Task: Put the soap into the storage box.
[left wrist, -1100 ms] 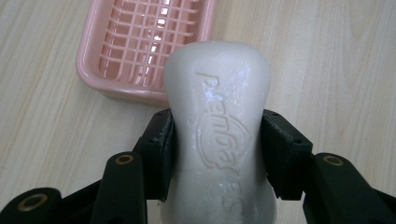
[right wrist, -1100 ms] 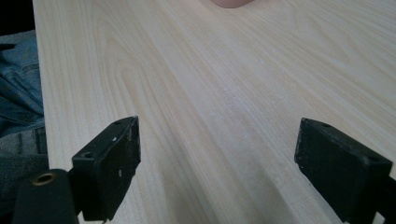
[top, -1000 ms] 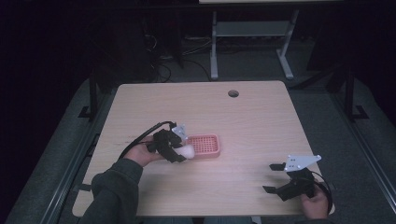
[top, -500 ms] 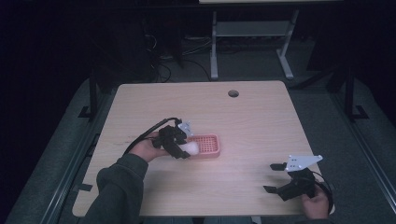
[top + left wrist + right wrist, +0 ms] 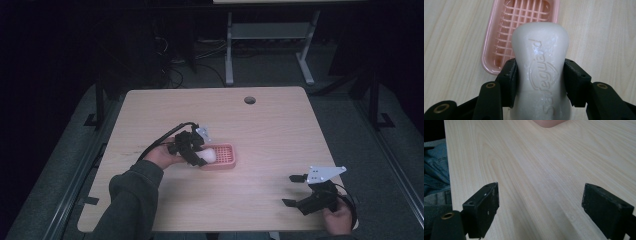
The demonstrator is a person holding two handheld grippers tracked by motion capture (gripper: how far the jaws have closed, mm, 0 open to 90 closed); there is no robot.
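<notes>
soap bar (image 5: pixel 540 67): waxy, embossed | soap dish (image 5: pixel 499 37): glossy pink plastic | table (image 5: pixel 536 170): matt wood-grain

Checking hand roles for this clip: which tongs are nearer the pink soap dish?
Left. The left tongs hold the white soap bar at the pink soap dish, over its near end. The right tongs stand open, well apart, near the table corner.

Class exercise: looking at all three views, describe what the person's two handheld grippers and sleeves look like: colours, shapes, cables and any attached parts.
Both grippers are black, each with two blocky, flat-faced jaws. The left gripper trails a black cable and has round brass-coloured eyelets on its jaw arms. The right gripper carries a pale grey three-cornered plate on top. The left forearm wears a dark grey-green sleeve.
</notes>
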